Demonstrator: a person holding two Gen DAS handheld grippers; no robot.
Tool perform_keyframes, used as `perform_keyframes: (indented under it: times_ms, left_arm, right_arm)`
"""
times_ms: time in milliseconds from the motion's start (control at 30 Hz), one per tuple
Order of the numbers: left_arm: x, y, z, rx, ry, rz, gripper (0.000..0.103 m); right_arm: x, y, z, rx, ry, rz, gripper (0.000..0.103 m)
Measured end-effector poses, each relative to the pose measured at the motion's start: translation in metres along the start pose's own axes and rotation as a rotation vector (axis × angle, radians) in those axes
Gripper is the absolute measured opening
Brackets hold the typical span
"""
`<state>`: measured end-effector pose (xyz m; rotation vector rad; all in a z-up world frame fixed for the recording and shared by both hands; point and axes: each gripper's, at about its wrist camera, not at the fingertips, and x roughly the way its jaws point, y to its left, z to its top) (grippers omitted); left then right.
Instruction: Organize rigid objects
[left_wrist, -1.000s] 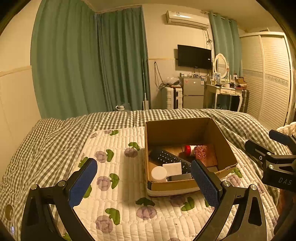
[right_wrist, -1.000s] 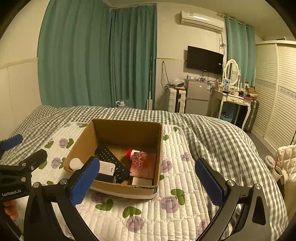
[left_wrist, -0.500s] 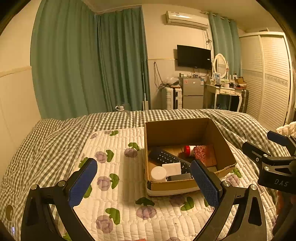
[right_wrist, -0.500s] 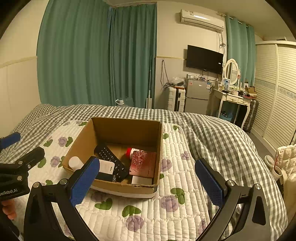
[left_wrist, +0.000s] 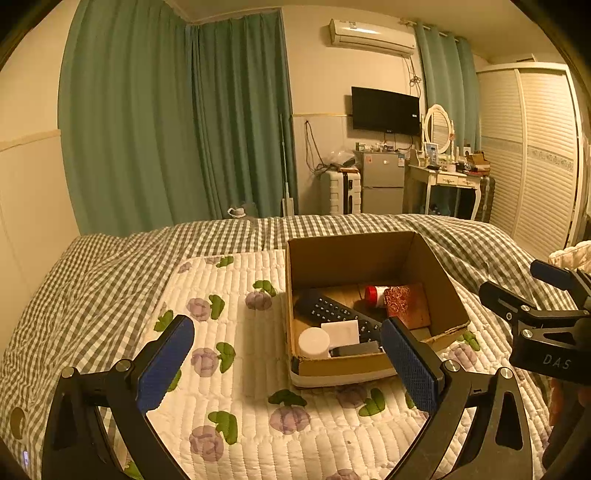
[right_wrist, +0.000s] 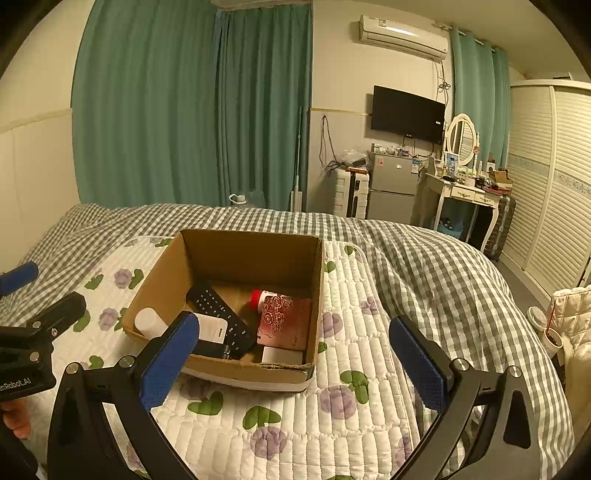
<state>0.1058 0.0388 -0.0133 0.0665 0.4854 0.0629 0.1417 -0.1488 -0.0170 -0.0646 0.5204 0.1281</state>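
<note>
Left gripper (left_wrist: 286, 363) and right gripper (right_wrist: 293, 363) both spreading wide, holding nothing, hovering before brown cardboard box (left_wrist: 347, 258) on flower-quilted bed (left_wrist: 236, 369), scene barely shifting since earlier frame.

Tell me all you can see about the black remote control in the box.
The remote control is long, slim, black, seemingly plastic, with rows of small pale buttons facing up. It lies diagonally inside the open cardboard box, on its floor. A white flat item overlaps its near end, and a red-capped bottle lies close beside it. Neither gripper touches it.
</note>
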Motion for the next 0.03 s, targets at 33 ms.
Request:
perform_keyframes:
  times_ms: [33]
  left_arm:
    - [-0.0002, -0.0002, 0.0000, 0.000, -0.003, 0.003, 0.103]
  right_arm:
    - [-0.0001, 0.0000, -0.0001, -0.001, 0.001, 0.000, 0.103]
